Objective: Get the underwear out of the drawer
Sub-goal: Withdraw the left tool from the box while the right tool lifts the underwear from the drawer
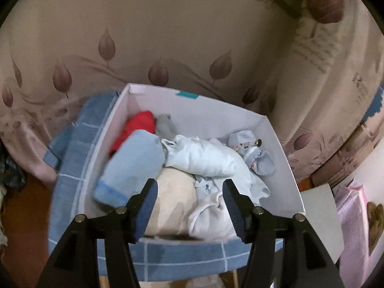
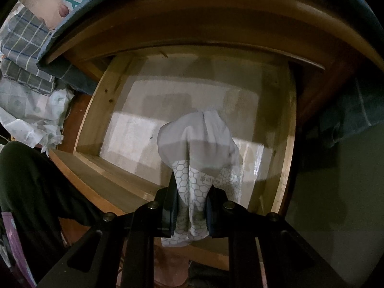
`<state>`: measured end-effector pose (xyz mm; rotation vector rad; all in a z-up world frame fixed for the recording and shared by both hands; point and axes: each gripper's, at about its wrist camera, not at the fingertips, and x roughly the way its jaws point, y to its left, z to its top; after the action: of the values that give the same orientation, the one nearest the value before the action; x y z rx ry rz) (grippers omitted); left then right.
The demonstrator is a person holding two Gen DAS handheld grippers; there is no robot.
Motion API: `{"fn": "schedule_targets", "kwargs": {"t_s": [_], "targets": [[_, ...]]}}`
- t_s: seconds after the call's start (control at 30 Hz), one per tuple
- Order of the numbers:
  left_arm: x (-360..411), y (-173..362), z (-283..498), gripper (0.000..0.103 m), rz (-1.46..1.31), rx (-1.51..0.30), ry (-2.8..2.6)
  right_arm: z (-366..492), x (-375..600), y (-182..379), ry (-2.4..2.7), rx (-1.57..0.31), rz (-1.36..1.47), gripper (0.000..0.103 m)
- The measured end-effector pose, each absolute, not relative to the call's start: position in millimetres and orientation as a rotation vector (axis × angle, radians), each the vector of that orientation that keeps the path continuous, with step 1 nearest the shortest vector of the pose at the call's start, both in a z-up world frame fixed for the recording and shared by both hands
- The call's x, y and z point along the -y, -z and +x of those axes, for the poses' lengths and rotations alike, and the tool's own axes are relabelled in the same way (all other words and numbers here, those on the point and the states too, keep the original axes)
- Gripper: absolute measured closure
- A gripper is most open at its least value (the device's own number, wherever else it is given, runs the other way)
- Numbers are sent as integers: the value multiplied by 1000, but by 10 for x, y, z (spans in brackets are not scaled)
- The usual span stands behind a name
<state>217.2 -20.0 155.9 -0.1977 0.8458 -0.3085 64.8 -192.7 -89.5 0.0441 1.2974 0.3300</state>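
Pinched between the closed pads of the right gripper (image 2: 191, 212), a grey pair of underwear (image 2: 199, 139) with a hexagon-printed waistband is held above the open wooden drawer (image 2: 94, 110), which otherwise looks bare. Being soft, light and limp, it is best gripped at the bunched waistband. The left gripper (image 1: 190, 206) is spread and holds nothing, above a white box (image 1: 278, 148) of folded garments.
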Motion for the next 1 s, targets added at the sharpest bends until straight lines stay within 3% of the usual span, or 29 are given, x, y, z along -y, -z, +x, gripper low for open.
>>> {"fn": "schedule_targets", "kwargs": {"t_s": [0.33,0.67,1.0], "targets": [[-213,-1487,1160,44,-105,-707,383,655,1930,900,-313,-1291,53,86],[-240,-632,864,44,38,-826,379,628,1953,874,-307,-1276,60,86],[-295,-279,835,44,47,-863,323,605,1927,826,-305,-1272,47,86]]}}
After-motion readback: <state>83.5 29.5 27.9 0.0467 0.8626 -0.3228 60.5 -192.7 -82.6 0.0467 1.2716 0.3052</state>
